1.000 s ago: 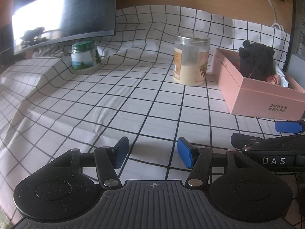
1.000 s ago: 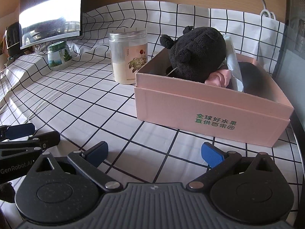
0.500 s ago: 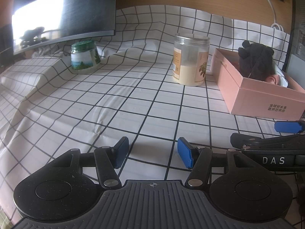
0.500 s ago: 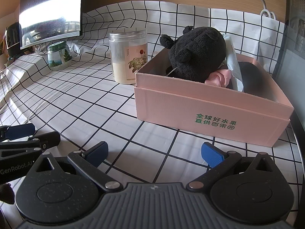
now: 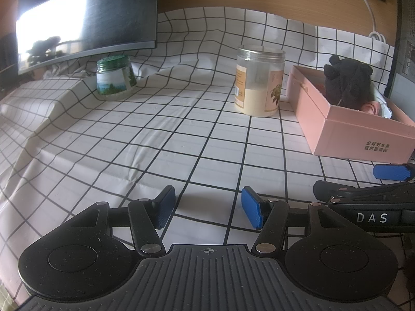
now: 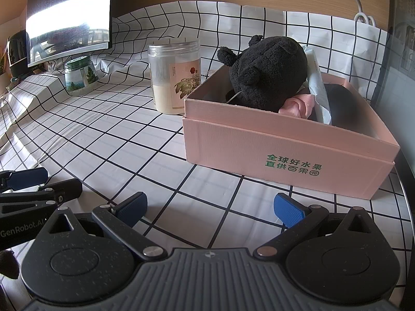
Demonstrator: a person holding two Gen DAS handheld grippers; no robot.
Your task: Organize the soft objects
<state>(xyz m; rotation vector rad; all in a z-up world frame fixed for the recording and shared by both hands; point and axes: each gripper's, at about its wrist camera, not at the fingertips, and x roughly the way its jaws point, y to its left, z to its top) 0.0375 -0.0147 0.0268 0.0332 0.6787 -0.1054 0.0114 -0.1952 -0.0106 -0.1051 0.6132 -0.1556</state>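
Note:
A pink cardboard box [image 6: 285, 153] stands on the checked cloth, also in the left wrist view [image 5: 345, 132] at the right. In it lie a black plush toy [image 6: 267, 75], a pink soft item [image 6: 298, 105], a pale blue packet [image 6: 317, 88] and something dark at the back. The plush also shows in the left wrist view [image 5: 346, 83]. My right gripper [image 6: 210, 207] is open and empty, low over the cloth in front of the box. My left gripper [image 5: 207, 206] is open and empty, to the left of the right one.
A tall clear jar of pale powder [image 5: 259, 80] stands left of the box. A small green-lidded jar [image 5: 114, 77] sits at the back left under a monitor [image 5: 85, 18]. A dark panel [image 6: 399, 59] rises right of the box. A white cable [image 5: 368, 7] hangs on the wall.
Both grippers stay open and empty. The left view has drawn back very slightly from the box; the right view is almost the same.

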